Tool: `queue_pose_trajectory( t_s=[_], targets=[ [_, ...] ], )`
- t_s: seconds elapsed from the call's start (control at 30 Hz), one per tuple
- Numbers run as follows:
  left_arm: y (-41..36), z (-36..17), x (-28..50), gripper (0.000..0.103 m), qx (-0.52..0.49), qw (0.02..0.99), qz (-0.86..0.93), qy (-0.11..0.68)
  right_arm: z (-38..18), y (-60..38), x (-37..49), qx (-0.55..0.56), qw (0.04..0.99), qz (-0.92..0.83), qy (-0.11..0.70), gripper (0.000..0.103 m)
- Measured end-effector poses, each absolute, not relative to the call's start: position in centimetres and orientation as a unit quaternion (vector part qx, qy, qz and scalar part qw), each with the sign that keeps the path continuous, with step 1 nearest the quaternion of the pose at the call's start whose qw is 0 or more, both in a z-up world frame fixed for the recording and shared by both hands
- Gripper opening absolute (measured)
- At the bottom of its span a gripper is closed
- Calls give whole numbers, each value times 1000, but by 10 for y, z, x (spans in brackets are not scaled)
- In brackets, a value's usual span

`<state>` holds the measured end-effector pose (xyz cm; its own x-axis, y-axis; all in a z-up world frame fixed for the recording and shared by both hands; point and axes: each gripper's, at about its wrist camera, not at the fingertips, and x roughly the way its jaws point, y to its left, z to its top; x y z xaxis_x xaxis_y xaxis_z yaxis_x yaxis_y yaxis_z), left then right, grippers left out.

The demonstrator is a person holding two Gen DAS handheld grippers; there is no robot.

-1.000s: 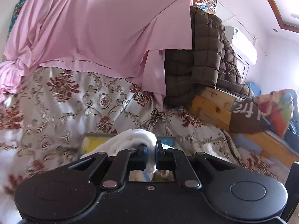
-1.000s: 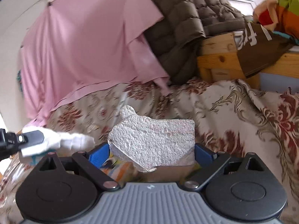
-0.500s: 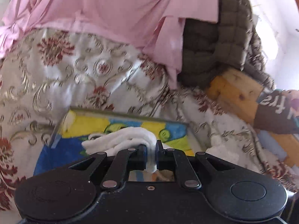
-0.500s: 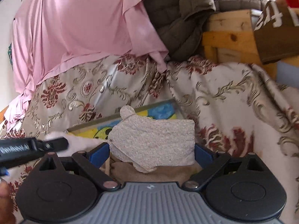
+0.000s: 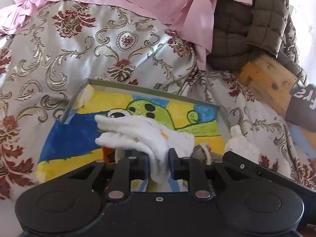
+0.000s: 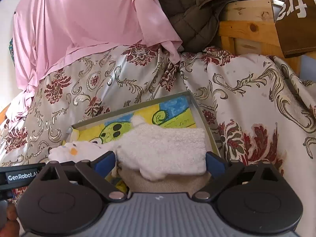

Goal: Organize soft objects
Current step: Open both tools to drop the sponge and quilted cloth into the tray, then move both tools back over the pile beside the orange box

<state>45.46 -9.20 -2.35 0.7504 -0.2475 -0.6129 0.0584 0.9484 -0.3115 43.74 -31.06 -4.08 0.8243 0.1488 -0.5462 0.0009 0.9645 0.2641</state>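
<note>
A shallow grey tray (image 5: 138,87) with a bright blue, yellow and green drawing inside lies on the flowered bedspread. My left gripper (image 5: 159,165) hovers low over its near side. Its jaws are opening, with a white soft cloth (image 5: 142,134) still pinched between the pads and draped onto the drawing. The right wrist view shows the same tray (image 6: 134,106) and white cloth (image 6: 73,150) at the left. My right gripper (image 6: 161,158) is shut on a white fluffy piece (image 6: 164,144) with a beige part under it, held just above the tray's near right side.
A cream bedspread (image 5: 59,59) with red flowers covers the bed. Pink fabric (image 6: 79,19) and a brown quilted jacket (image 5: 246,29) hang behind. A wooden frame (image 6: 246,25) stands at the right. A beige bundle tied with cord (image 5: 201,150) lies in the tray.
Both grippers came down and forward, so the tray now fills the lower middle of both views. The left jaws have spread apart around the white cloth. The right grip is unchanged.
</note>
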Motion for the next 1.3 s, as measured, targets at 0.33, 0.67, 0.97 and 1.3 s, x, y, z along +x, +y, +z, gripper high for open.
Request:
queue_pose_trajectory(
  t_s=[0.33,0.67,0.97,1.3],
  targets=[
    [-82,-7,430,48,-126,931,-54,338,-29,-314,420,111,951,43,287,103],
    [-71,25,384,76,-120,954,-20,275,3,-317,368,120,965,51,226,103],
    [-71,45,316,94,-82,970,-20,230,23,-308,295,102,979,58,168,103],
    [-67,54,230,102,-74,978,-29,194,32,-294,210,88,985,61,138,103]
  ],
)
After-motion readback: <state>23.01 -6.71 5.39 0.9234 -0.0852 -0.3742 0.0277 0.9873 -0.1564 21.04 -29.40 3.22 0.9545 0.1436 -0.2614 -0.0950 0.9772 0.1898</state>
